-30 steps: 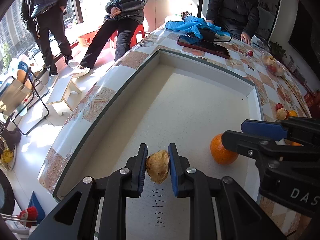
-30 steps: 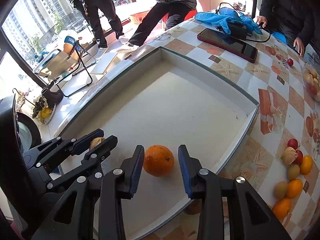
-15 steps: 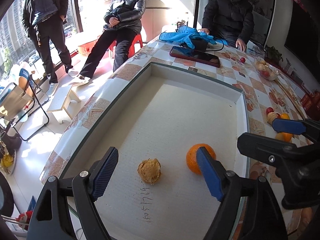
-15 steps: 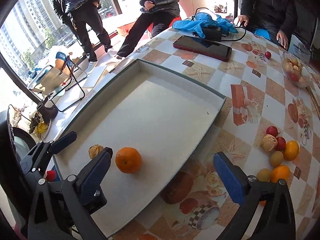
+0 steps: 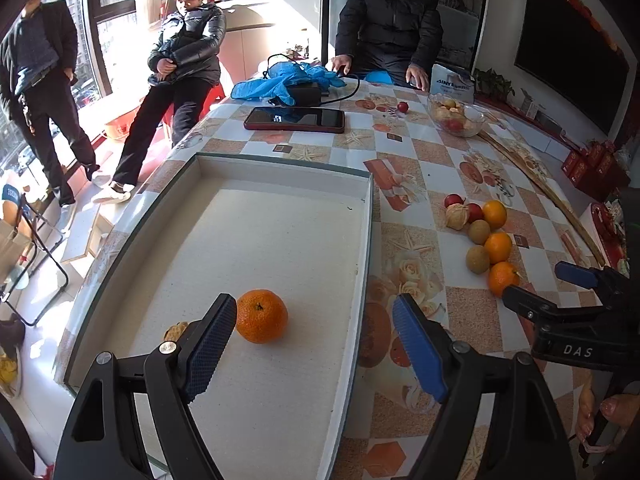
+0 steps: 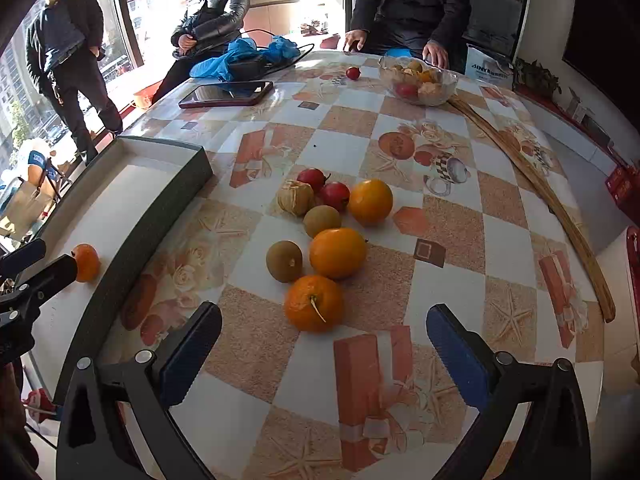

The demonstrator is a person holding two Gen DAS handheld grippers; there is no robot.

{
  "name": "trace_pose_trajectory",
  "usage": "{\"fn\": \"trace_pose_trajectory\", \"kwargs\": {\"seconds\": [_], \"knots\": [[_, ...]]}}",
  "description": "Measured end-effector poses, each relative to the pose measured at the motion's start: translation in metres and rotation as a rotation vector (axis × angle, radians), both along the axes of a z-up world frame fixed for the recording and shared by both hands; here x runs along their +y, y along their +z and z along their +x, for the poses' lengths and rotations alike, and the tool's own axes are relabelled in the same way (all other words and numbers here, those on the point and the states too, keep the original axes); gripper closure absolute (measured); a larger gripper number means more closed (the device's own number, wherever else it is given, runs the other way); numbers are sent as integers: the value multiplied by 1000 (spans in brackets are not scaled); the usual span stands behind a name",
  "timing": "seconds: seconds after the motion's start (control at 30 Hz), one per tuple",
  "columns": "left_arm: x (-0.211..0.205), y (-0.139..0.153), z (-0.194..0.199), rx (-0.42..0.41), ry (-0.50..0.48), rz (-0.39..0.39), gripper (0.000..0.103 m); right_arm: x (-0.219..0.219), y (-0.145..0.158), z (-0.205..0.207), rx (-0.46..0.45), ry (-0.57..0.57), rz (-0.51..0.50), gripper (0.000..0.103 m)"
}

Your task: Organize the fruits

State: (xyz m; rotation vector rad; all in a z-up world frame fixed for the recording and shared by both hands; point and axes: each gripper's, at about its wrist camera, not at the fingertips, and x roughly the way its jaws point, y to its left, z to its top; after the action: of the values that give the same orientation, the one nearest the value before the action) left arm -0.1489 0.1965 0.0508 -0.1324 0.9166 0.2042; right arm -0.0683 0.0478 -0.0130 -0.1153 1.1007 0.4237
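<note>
Done: orange (image 5: 262, 316) and husked fruit (image 5: 176, 331) inside tray (image 5: 366, 240).
Left: fruit cluster (image 6: 328, 232) right of tray.
Left gripper (image 5: 316, 336): spread, empty.
Right gripper (image 6: 324, 340): spread, empty, facing nearest mandarin (image 6: 314, 303).

Wide bare floor in the tray (image 5: 366, 240) beyond the orange (image 5: 261, 315), and only a small husked fruit (image 5: 176, 330) crowds the near left corner. The tray's raised wall stands between that floor and the tablecloth. On the right, the open tablecloth (image 6: 460, 280) runs clear to the stemmed orange (image 6: 314, 303), first in a tight fruit cluster (image 6: 328, 220). Past it a long wooden stick (image 6: 560, 208) fences the far edge, with a glass bowl (image 6: 418, 76) and a phone (image 6: 226, 94) further back.
</note>
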Motion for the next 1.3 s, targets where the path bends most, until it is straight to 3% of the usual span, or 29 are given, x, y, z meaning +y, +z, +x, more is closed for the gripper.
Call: {"fn": "trace_pose_trajectory", "kwargs": {"seconds": [0.2, 0.33, 0.4, 0.47, 0.53, 0.7, 0.97, 1.07, 1.1, 1.2, 1.23, 1.27, 1.3], "knots": [[-35, 2, 9, 12, -79, 8, 20, 5, -18, 5, -5, 32, 5, 0], [-50, -5, 19, 33, -98, 15, 20, 13, -24, 10, 12, 42, 25, 30], [-56, -9, 25, 42, -101, 14, 20, 11, -28, 11, 22, 38, 37, 38], [-62, -13, 31, 48, -103, 11, 20, 7, -29, 12, 10, 32, 45, 58], [-67, -17, 37, 51, -105, 4, 20, 1, -28, 12, 17, 35, 75, 65], [-86, -31, 60, 60, -125, -16, 20, -31, -29, 11, 26, -16, 103, 65], [-120, -55, 101, 53, -153, 6, 21, -94, -28, -14, -13, -84, 53, 65], [-122, -64, 107, 65, -147, 15, 53, -114, -28, -24, -35, -102, 21, 65], [-123, -64, 104, 55, -146, 15, 72, -120, -28, -28, -40, -107, 15, 65], [-123, -64, 87, 45, -157, 17, 74, -132, -27, -36, -53, -112, 13, 64], [-122, -64, 77, 36, -153, 22, 74, -134, -28, -38, -54, -109, 15, 57], [-122, -65, 68, 25, -146, 33, 74, -136, -29, -40, -54, -107, 18, 41], [-121, -65, 60, 14, -137, 42, 73, -138, -30, -42, -60, -109, 22, 32]]}}
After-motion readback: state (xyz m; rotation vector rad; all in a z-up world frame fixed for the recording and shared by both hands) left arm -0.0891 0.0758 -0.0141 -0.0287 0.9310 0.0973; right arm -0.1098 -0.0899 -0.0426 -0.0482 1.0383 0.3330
